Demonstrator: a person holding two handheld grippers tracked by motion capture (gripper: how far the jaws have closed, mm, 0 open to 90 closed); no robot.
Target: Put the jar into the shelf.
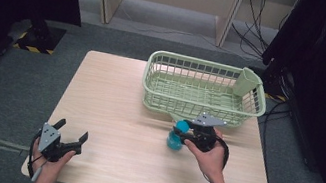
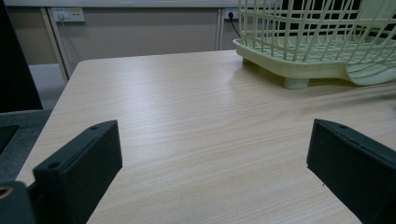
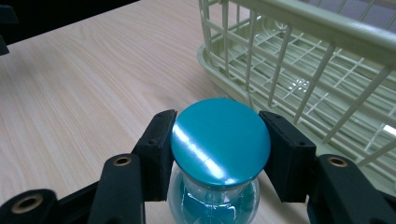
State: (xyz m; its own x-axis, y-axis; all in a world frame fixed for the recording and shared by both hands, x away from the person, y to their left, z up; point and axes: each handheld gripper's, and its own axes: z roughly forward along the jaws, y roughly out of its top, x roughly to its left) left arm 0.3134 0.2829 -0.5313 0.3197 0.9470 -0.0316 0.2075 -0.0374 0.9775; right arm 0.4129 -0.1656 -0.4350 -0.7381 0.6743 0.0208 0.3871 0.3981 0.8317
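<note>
A teal hourglass (image 1: pixel 177 134) with a round cap (image 3: pixel 220 141) and a clear glass body stands just in front of the pale green basket (image 1: pixel 165 69). My right gripper (image 1: pixel 183 134) is shut on the hourglass, its black pads (image 3: pixel 161 149) pressing the cap from both sides. My left gripper (image 1: pixel 73 135) is open near the table's front left corner, its black jaws wide apart over bare wood with nothing between them (image 2: pixel 212 158).
The light wooden table (image 1: pixel 115 93) has free room across its left and middle. A green cup-shaped holder (image 1: pixel 247 82) hangs on the basket's right end. Cables (image 1: pixel 254 21) and desk legs stand on the floor beyond the table.
</note>
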